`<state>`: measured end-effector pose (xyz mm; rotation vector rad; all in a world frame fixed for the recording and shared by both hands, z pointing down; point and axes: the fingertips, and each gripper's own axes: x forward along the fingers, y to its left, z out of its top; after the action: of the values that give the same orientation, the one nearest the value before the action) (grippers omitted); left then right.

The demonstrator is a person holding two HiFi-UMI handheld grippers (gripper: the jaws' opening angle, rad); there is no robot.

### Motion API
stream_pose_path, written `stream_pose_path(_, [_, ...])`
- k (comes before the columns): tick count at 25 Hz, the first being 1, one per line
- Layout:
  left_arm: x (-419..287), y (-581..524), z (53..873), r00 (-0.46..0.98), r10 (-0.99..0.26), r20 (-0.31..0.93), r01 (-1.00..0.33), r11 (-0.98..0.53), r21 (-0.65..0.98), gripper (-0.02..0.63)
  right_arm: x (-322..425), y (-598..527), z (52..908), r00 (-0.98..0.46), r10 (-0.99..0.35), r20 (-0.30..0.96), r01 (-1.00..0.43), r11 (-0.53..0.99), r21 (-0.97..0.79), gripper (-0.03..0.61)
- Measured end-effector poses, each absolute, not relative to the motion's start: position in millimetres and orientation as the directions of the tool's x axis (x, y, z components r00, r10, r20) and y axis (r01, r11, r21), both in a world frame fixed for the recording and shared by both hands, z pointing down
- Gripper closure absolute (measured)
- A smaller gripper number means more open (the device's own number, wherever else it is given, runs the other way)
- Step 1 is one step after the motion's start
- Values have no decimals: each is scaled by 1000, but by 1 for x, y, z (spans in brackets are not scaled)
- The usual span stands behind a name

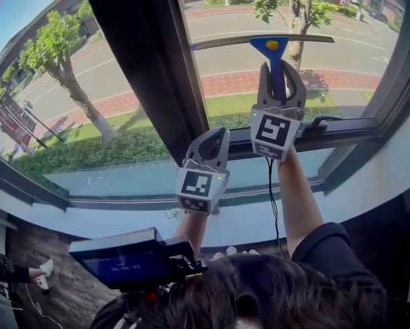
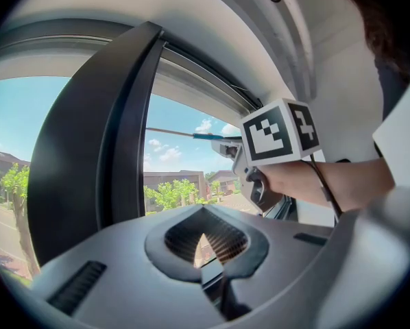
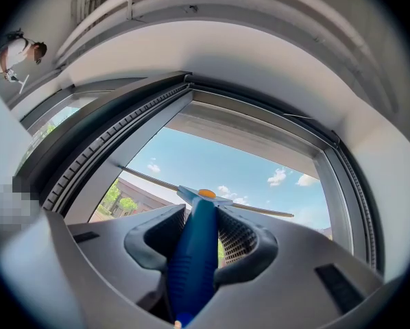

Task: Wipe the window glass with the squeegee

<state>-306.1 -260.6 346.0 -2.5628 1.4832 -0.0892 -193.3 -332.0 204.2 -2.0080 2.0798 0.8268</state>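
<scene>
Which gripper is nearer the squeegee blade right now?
Right. The right gripper is clamped on the blue handle of the squeegee, whose blade lies just past its jaws on the glass. The left gripper sits lower, beside the dark window post, shut on nothing.

Grey left gripper (image 1: 217, 136), right gripper (image 1: 280, 70) (marker cubes (image 1: 199, 186)) — black cable (image 1: 271, 197), dark sleeve (image 1: 325, 242)

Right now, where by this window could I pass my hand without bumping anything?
The white sill left of the left hand-held gripper is bare, below the left pane's frame. It is crowded at the right pane: the right hand-held gripper holds the squeegee there, beside the window handle.
</scene>
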Motion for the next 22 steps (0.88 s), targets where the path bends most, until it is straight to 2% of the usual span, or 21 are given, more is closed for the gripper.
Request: stream_pose_path(22, [-298, -264, 355, 518, -855, -12, -846, -511, -151, 614, -192, -332, 283, -94, -929, -358, -964, -5, 266, 436])
